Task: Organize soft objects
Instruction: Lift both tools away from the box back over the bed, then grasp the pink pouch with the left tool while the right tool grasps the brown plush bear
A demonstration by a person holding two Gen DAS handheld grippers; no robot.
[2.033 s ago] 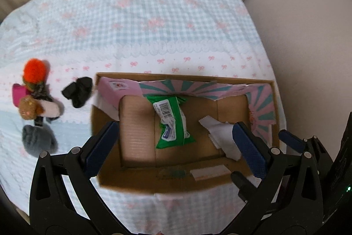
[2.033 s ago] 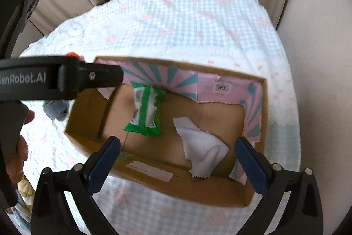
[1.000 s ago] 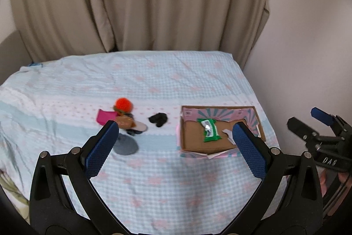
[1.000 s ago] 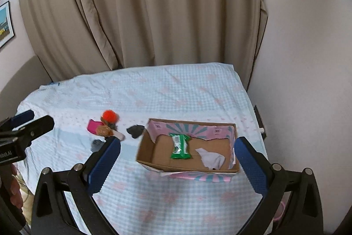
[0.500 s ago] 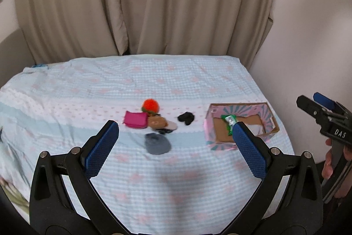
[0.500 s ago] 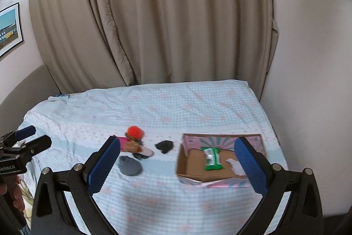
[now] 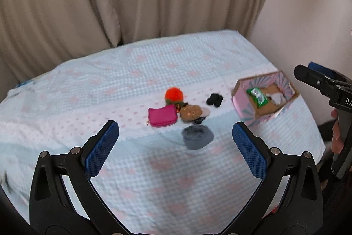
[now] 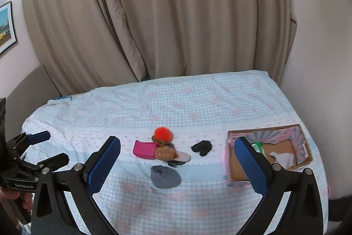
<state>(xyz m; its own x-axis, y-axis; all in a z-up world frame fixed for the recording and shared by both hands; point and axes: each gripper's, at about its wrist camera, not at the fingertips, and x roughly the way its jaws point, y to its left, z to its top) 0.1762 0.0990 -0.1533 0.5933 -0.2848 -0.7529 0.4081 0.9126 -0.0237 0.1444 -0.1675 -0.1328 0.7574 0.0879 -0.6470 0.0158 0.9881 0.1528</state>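
Holding packet (image 7: 257, 97), cloth (image 7: 277, 97): box (image 7: 239, 102)

A pink pouch (image 8: 144, 149), an orange pompom (image 8: 162, 134), a brown plush (image 8: 165, 153), a grey cloth (image 8: 165, 177) and a black cloth (image 8: 202, 147) lie clustered mid-bed. To their right stands an open box (image 8: 238, 176), holding a green packet (image 7: 257, 97) and a white cloth (image 8: 282, 158).

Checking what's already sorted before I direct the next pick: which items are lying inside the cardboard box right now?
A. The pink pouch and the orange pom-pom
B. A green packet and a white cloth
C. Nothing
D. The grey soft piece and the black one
B: the green packet and white cloth lie inside the cardboard box; the pink pouch and other soft pieces lie on the bedspread.
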